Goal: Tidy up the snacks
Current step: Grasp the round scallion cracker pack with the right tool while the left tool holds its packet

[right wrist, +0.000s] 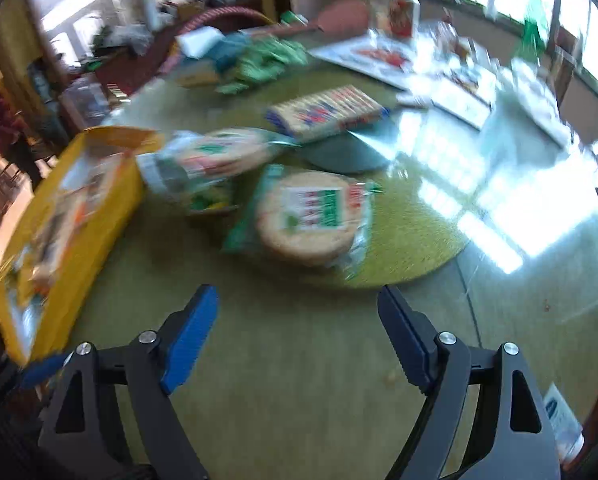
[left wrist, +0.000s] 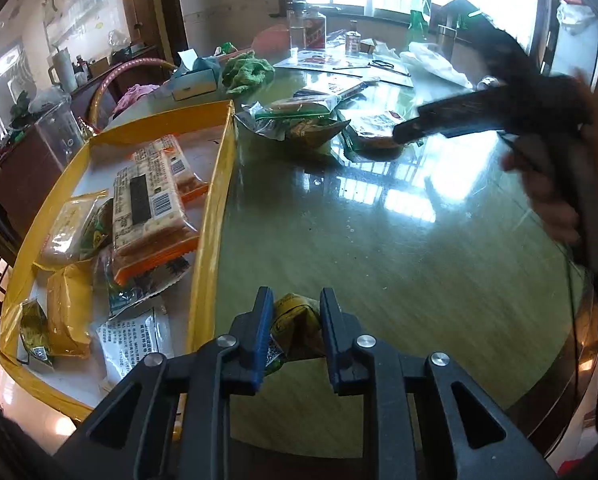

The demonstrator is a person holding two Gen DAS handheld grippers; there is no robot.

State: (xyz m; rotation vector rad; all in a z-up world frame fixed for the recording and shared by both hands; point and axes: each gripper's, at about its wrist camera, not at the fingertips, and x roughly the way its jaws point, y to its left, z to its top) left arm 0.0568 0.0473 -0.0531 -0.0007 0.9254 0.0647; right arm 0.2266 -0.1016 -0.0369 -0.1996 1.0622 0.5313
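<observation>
My left gripper (left wrist: 295,300) is shut on a small yellow-green snack packet (left wrist: 295,328) and holds it above the table, just right of the yellow-rimmed tray (left wrist: 215,216). The tray holds several snack packs, among them an orange cracker pack (left wrist: 151,208). My right gripper (right wrist: 299,300) is open and empty, short of a round biscuit pack (right wrist: 311,216). Behind that pack lie a second round pack (right wrist: 219,152) and a striped cracker pack (right wrist: 327,110). The right gripper also shows in the left wrist view (left wrist: 411,130), reaching over the loose snacks (left wrist: 299,120).
The glass-topped round table (left wrist: 379,240) carries a green cloth (left wrist: 247,70), a tissue box (left wrist: 195,80), bottles (left wrist: 315,30) and papers at the back. The tray (right wrist: 79,216) sits at the table's left edge. A small bottle (right wrist: 563,420) lies near the right edge.
</observation>
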